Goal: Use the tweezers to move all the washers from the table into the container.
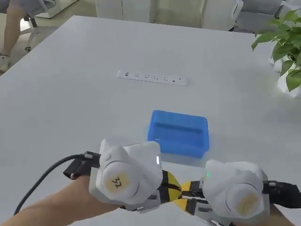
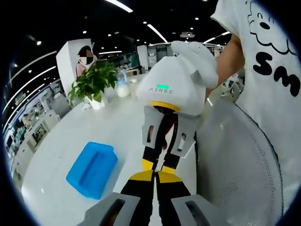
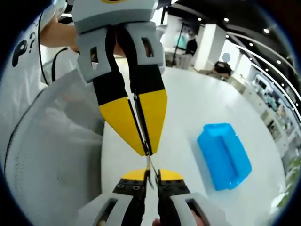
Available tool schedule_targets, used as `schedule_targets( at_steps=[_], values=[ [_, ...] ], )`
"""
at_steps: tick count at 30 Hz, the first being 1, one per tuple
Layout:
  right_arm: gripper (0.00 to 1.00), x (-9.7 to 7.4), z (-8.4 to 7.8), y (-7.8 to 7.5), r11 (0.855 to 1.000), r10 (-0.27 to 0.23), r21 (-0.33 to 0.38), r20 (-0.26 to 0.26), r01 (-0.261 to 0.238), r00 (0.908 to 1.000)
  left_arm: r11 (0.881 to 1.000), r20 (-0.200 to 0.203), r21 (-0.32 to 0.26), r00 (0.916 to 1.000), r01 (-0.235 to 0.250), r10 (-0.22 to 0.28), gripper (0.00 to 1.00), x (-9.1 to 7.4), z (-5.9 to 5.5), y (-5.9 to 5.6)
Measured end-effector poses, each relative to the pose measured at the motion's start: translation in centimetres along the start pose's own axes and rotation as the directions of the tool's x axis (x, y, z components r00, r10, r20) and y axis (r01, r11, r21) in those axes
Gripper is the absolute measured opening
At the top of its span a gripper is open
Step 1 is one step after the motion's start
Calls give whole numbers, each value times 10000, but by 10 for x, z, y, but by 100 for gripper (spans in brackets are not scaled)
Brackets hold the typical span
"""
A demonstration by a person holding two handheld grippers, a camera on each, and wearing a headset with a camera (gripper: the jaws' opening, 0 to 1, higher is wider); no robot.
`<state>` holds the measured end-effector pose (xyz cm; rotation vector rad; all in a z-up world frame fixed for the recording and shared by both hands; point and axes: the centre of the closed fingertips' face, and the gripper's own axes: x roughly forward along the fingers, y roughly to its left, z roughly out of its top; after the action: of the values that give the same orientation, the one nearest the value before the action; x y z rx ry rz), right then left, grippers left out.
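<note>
My two grippers meet tip to tip at the near table edge. The left gripper (image 1: 172, 186) points right and the right gripper (image 1: 185, 192) points left. In the right gripper view, the left gripper (image 3: 146, 151) comes down from above, its yellow jaws pressed on thin metal tweezers (image 3: 148, 164). The tweezers' end runs into my right gripper (image 3: 150, 177), which is also shut on it. In the left gripper view, my left gripper (image 2: 155, 176) touches the right gripper (image 2: 159, 165). The blue container (image 1: 178, 132) sits on the table just beyond them, and appears again as the container (image 2: 91, 169) and the container (image 3: 225, 155).
A white power strip (image 1: 151, 77) lies farther back on the white table (image 1: 70, 108). A leafy plant (image 1: 282, 37) stands at the table's right edge. A cable (image 1: 42, 176) trails from the left gripper. A white mesh chair back (image 2: 235, 160) is close behind the grippers.
</note>
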<state>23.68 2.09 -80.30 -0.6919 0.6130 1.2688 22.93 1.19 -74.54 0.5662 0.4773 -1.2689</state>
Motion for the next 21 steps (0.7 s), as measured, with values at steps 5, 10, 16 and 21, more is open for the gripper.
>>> schedule_targets(
  at_steps=[5,10,16,21],
  values=[
    [5,7,-17,-7,9965,-606,555,-377,626,9975,9973,-635,617,9974,394,-355,0,13,-20,4],
    [6,14,-25,-13,9892,-941,1095,-386,978,9948,9962,-956,647,9940,586,-522,0,21,-35,10],
    [16,11,-12,-16,9424,-963,3266,589,719,9936,9953,-1723,586,9829,766,-655,0,25,-64,14],
    [18,-1,-8,-18,9282,-1449,3545,656,1127,9873,9934,-2250,613,9710,969,-809,0,31,-84,15]
  ],
)
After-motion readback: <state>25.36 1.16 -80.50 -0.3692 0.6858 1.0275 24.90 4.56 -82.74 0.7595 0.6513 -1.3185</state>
